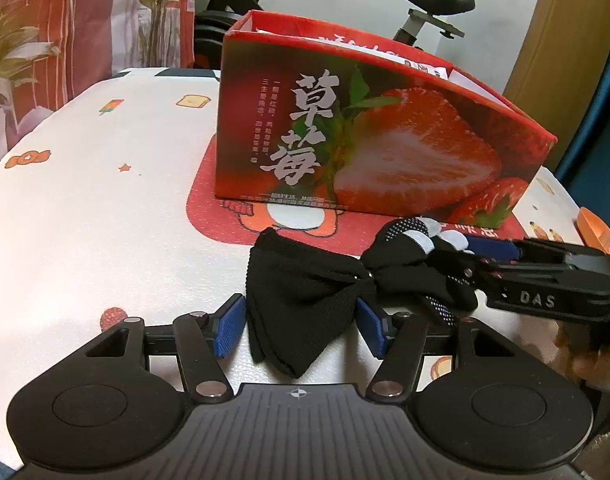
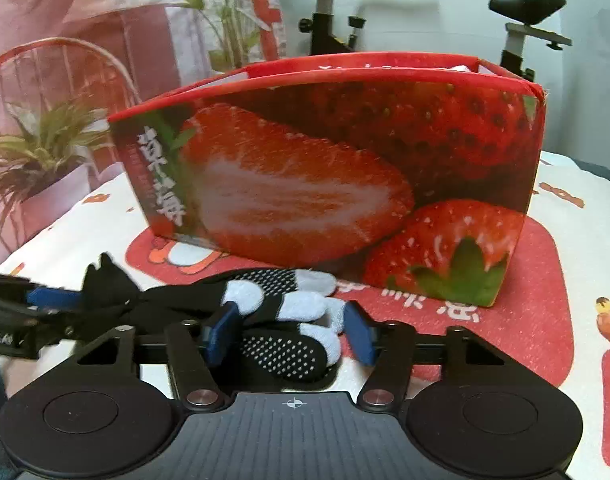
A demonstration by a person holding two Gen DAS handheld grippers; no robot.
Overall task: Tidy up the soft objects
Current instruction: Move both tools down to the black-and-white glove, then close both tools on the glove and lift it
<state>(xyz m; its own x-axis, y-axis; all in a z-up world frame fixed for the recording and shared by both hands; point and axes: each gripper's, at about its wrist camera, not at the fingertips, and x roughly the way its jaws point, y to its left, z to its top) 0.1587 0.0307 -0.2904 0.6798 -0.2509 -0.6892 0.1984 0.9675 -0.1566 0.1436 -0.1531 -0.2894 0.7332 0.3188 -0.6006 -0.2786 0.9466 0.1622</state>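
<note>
While both grippers work low over the tabletop, each wrist view shows this:
Left gripper (image 1: 299, 326): its blue-padded fingers (image 1: 226, 330) are spread, one on each side of the black end of a glove; whether the pads touch the cloth cannot be told.
Right gripper (image 2: 287, 330): fingers (image 2: 221, 330) also spread, straddling the glove's white fingertips and a dotted black part; contact cannot be told. In the left wrist view this gripper (image 1: 501, 258) comes in from the right edge of the frame.
Glove (image 1: 305, 292): black knit with white grip dots and pale fingertips, bunched like a bow at its middle, lying at lower centre of the left view; in the right view the glove (image 2: 281, 292) lies just above the fingers.
Box (image 1: 377, 136): red strawberry-print carton with Chinese characters, open on top, standing just behind the glove at centre frame; in the right view the box (image 2: 337, 168) fills the middle.
Tabletop (image 1: 105, 208): white cloth with small cartoon prints and a red patch under the box.
Background: exercise bike (image 1: 433, 4) at upper centre, potted plant (image 2: 45, 148) at left.
</note>
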